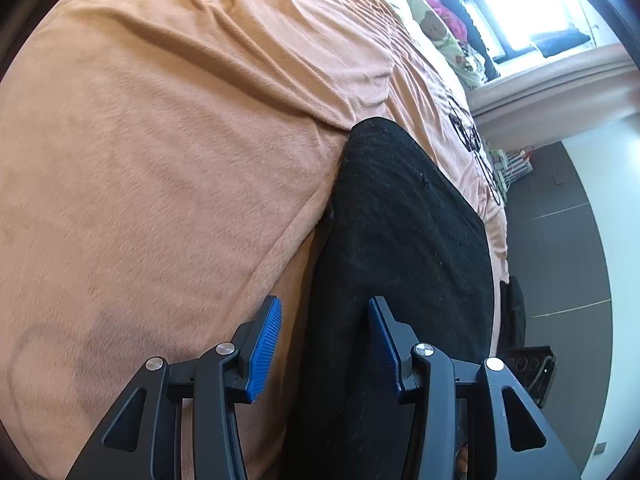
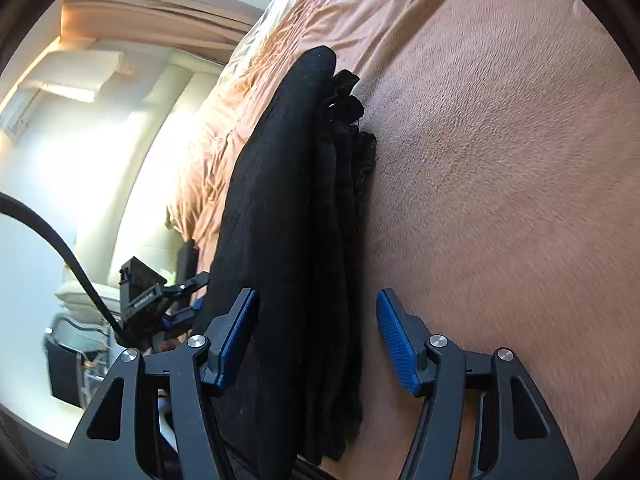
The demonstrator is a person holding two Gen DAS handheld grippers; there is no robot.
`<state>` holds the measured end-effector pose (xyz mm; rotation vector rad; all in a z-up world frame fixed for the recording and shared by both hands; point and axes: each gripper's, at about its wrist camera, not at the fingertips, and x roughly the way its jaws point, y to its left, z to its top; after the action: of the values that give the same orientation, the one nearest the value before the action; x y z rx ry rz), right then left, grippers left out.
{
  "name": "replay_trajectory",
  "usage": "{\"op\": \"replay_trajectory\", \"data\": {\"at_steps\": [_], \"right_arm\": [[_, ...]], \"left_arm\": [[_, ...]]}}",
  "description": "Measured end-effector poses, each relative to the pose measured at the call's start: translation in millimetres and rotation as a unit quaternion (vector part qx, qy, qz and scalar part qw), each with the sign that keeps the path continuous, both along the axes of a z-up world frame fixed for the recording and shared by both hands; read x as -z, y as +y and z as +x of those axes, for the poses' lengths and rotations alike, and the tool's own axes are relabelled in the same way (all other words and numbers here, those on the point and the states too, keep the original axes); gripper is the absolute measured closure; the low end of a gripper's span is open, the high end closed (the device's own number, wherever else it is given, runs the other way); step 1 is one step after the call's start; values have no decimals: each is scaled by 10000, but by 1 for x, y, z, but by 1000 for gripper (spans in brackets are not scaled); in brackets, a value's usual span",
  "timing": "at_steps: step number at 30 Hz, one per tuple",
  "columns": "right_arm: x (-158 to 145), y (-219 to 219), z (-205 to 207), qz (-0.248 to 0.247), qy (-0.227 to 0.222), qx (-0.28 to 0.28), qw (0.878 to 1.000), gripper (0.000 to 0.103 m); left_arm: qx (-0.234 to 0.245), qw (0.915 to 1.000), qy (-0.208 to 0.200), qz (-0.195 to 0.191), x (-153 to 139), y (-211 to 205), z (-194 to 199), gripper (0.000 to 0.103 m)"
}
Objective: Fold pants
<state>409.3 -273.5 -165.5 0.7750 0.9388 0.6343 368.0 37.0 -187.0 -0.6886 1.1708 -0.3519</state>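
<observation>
One pair of black pants (image 1: 404,240), folded, flat on orange blanket (image 1: 160,160) of bed. Left wrist: left gripper (image 1: 325,350) over pants, jaws open, gripping nothing. Right wrist: right gripper (image 2: 316,344) straddling pants' (image 2: 280,220) layered edge, jaws open, pads apart from cloth.

An orange blanket (image 1: 160,160) covers the bed beneath a bright window (image 1: 532,4).
</observation>
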Motion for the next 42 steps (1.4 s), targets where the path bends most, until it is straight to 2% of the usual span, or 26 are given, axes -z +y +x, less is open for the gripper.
{"op": "replay_trajectory", "data": {"at_steps": [12, 20, 22, 27, 33, 35, 40, 42], "right_arm": [[16, 5, 50, 597, 187, -345, 9974, 43], [17, 7, 68, 550, 189, -416, 9974, 45], [16, 8, 68, 465, 155, -438, 9978, 48], [7, 10, 58, 363, -9, -443, 9984, 65], [-13, 20, 52, 162, -259, -455, 9985, 71], [-15, 23, 50, 116, -303, -466, 9984, 71], [-9, 24, 53, 131, -61, -418, 9990, 67], [-7, 23, 54, 110, 71, -455, 9989, 50]], "left_arm": [[244, 9996, 48, 129, 6, -20, 39, 55], [359, 9993, 50, 17, 11, -23, 53, 55], [379, 9993, 66, -36, 14, -23, 56, 55], [464, 9988, 4, -147, 11, -24, 54, 55], [604, 9977, -254, -162, -3, -26, 46, 62], [617, 9976, -280, -156, -4, -25, 44, 62], [567, 9982, -47, -164, 5, -20, 40, 59], [534, 9984, -1, -199, 6, -16, 36, 55]]}}
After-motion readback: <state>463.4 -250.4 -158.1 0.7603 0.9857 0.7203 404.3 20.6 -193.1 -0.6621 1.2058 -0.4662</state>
